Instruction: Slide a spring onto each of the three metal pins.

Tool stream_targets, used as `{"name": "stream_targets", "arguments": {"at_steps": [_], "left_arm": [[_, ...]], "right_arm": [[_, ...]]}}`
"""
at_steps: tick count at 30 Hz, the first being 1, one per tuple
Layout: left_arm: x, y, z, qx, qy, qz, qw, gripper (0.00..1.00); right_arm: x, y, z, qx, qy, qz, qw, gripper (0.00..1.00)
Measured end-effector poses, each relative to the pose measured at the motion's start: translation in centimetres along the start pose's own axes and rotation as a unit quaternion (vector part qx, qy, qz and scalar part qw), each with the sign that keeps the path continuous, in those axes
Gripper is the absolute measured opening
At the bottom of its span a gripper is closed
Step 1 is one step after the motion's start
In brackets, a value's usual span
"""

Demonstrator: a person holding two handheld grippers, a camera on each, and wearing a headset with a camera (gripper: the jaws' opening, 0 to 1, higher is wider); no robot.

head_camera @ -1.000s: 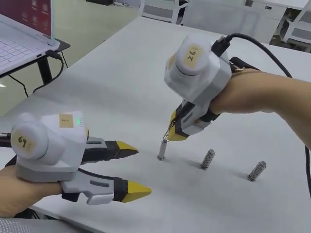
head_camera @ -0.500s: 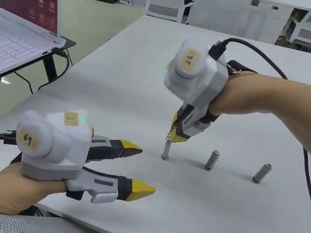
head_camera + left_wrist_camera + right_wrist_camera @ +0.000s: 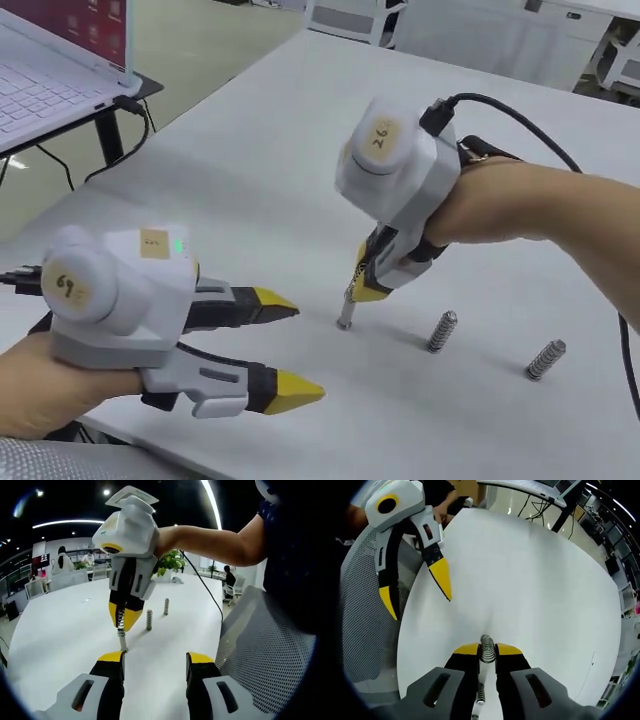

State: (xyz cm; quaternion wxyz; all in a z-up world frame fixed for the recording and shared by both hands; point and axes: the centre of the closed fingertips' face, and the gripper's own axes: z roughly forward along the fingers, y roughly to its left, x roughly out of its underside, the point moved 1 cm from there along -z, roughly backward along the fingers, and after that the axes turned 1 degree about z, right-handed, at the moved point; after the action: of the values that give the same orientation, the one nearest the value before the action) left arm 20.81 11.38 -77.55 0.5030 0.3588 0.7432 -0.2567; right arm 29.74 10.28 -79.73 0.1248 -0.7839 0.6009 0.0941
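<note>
Right gripper [image 3: 362,290]: tilted tips-down over the table [image 3: 250,170], its yellow tips pinched onto a spring.
Held spring [image 3: 352,283]: clamped between the right gripper's tips; in the right gripper view its upper coils poke out above them, and its lower end hangs toward the bare pin.
Bare pin [image 3: 345,318]: stands upright on the table, directly under the right gripper's tips, with no coil around it.
First sprung pin [image 3: 442,331]: just to the right of the bare pin, with a spring coiled around its length.
Second sprung pin [image 3: 546,359]: farther right, also wearing a spring.
Left gripper [image 3: 298,347]: jaws spread wide and holding nothing, near the table's front edge; its tips point toward the bare pin and are apart from it.
Hard to tell: whether the held spring's lower end touches the bare pin's top or sits just above it.
Hidden: the coils cover the metal of both sprung pins, and the right gripper's jaw bodies cover the held spring's lower part in the right gripper view.
Cut off: a laptop [image 3: 50,70] at the upper left edge of the head view, and the right gripper's black cable [image 3: 520,120], which runs off to the right.
</note>
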Motion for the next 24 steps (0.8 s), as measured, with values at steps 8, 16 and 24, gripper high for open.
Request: {"name": "stream_targets", "arguments": {"at_steps": [8,16,24], "left_arm": [[-0.1,-0.1,0.0,-0.002,0.0,0.001,1.0,0.43],[0.0,-0.1,-0.1,-0.003,0.002,0.0,1.0,0.43],[0.1,-0.2,0.0,-0.001,0.006,0.0,1.0,0.43]], "right_arm": [[0.1,0.5,0.9,-0.007,0.008,0.003,0.9999,0.09],[0.3,1.0,2.2,-0.017,0.01,0.009,0.9998,0.09],[0.6,1.0,3.2,-0.017,0.016,0.007,0.9997,0.09]]}}
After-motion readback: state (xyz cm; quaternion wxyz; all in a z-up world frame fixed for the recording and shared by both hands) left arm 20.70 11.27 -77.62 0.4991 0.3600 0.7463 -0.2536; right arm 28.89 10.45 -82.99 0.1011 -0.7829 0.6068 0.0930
